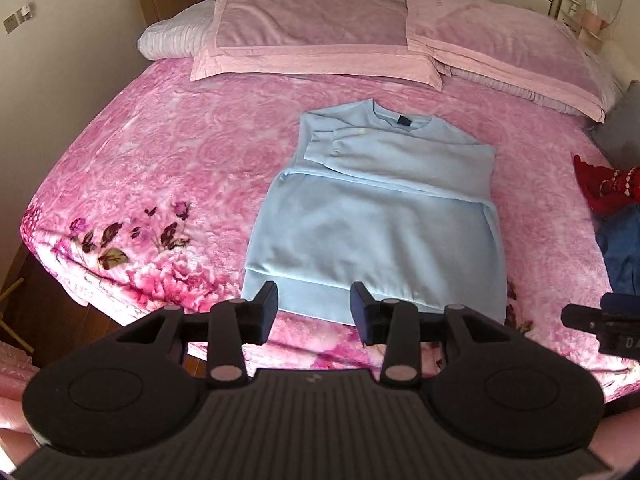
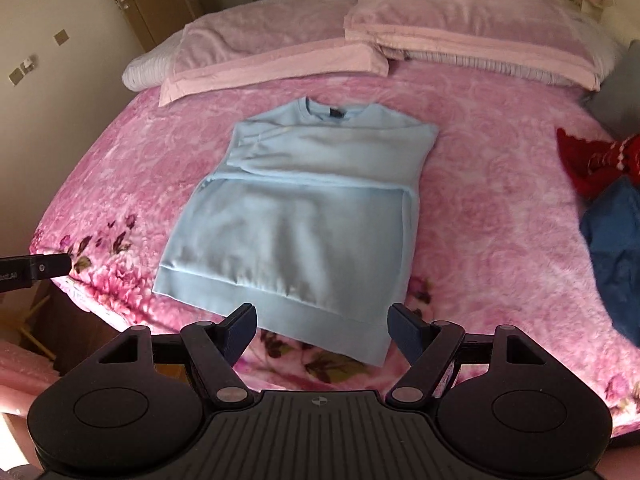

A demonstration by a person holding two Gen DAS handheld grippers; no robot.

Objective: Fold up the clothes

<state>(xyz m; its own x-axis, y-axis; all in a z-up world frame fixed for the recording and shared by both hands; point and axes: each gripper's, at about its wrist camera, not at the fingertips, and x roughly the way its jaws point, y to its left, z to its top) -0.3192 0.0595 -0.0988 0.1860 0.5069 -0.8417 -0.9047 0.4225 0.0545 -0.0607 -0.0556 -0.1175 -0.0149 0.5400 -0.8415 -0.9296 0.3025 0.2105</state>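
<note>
A light blue sweatshirt (image 1: 372, 216) lies flat on the pink floral bedspread (image 1: 180, 168), collar toward the pillows, both sleeves folded across its chest. It also shows in the right wrist view (image 2: 296, 216). My left gripper (image 1: 314, 312) is open and empty, just above the near hem on its left half. My right gripper (image 2: 322, 328) is open and empty, over the hem's right part near the front corner. Each gripper's tip shows in the other view, the right gripper (image 1: 600, 320) at the right edge and the left gripper (image 2: 36, 268) at the left edge.
Two pink pillows (image 1: 312, 40) lie at the head of the bed. A red garment (image 2: 592, 160) and a blue garment (image 2: 616, 248) are heaped at the bed's right side. The bed's left edge drops to a wooden floor (image 1: 52, 300). A wall runs along the left.
</note>
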